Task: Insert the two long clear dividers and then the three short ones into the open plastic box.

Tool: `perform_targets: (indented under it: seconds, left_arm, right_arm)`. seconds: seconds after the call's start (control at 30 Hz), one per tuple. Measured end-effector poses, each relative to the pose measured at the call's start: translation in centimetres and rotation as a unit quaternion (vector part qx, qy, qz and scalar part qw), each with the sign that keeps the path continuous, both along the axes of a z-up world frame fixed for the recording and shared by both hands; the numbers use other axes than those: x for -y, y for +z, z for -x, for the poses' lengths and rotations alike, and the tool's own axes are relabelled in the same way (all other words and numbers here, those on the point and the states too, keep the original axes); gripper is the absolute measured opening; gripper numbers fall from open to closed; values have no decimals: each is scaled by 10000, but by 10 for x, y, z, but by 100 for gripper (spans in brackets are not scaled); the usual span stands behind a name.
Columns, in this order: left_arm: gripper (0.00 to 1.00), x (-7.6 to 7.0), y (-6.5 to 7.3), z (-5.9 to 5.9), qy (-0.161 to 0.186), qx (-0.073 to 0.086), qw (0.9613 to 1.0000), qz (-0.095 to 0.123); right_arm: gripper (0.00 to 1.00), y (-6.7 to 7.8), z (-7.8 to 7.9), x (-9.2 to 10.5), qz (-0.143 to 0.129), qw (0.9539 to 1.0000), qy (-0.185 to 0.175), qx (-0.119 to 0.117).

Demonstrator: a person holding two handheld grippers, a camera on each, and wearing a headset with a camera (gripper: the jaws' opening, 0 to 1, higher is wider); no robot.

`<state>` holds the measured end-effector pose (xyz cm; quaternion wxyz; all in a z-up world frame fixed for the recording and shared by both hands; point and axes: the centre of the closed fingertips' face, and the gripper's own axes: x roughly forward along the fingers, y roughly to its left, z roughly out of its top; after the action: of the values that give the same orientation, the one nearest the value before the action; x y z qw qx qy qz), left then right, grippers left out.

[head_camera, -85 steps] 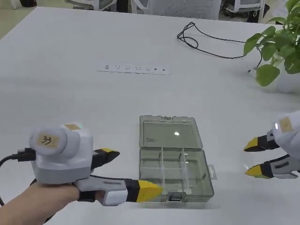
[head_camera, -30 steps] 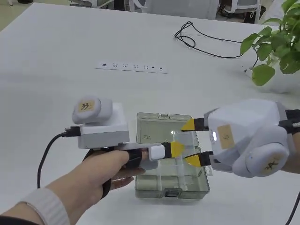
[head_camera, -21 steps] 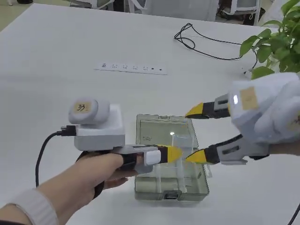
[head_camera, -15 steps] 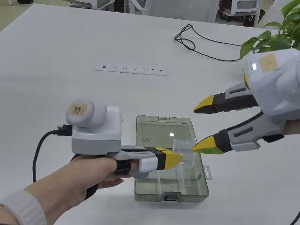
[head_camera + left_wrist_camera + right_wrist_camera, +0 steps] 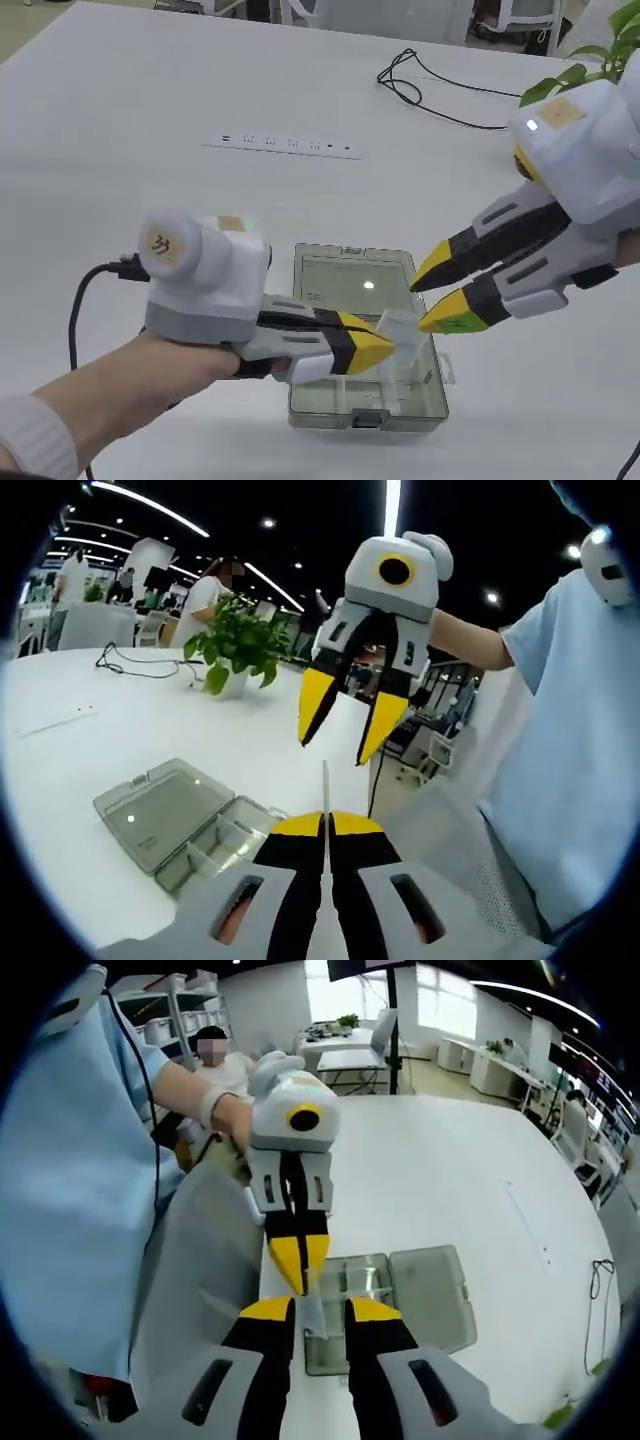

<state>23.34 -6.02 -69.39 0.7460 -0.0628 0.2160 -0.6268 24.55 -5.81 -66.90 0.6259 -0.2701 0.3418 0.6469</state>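
Observation:
The open clear plastic box lies on the white table, lid flat behind its tray; it also shows low in the left gripper view and in the right gripper view. Above the tray my left gripper is shut on a short clear divider, which appears edge-on between its jaws. My right gripper faces it from the right, open, its yellow tips on either side of the divider's free end. I cannot tell whether they touch it. Some dividers stand in the tray.
A white power strip lies farther back on the table. A black cable loops at the far right beside a potted plant. Bare tabletop surrounds the box.
The left gripper moved in from the box's left side and now holds a divider above the tray. The right gripper swung up, then came down with its jaws around the divider's end.

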Motion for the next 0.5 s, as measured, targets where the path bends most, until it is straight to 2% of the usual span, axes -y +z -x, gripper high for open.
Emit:
perform_targets:
  seconds: [0.1,0.13,0.17,0.2,0.23,0.33,0.5]
  left_arm:
    - [0,0,-2,3,-116,189,9997,-95]
    - [0,1,-2,4,-174,335,9992,-128]
    - [0,1,-2,4,-171,326,9992,-122]
    - [0,1,-2,4,-192,456,9987,-141]
    - [0,1,-1,4,-206,499,9984,-140]
    - [0,1,-2,5,-259,588,9978,-173]
    - [0,1,-2,6,-281,624,9975,-171]
  right_arm:
    - [17,-3,6,0,82,9998,112,-136]
    - [16,-4,8,1,123,9996,176,-169]
    - [14,-5,8,1,138,9996,182,-172]
    - [13,-6,10,1,163,9994,199,-210]
    - [13,-7,11,2,187,9993,225,-245]
    - [11,-12,13,4,288,9988,284,-280]
    - [8,-16,17,3,331,9982,369,-343]
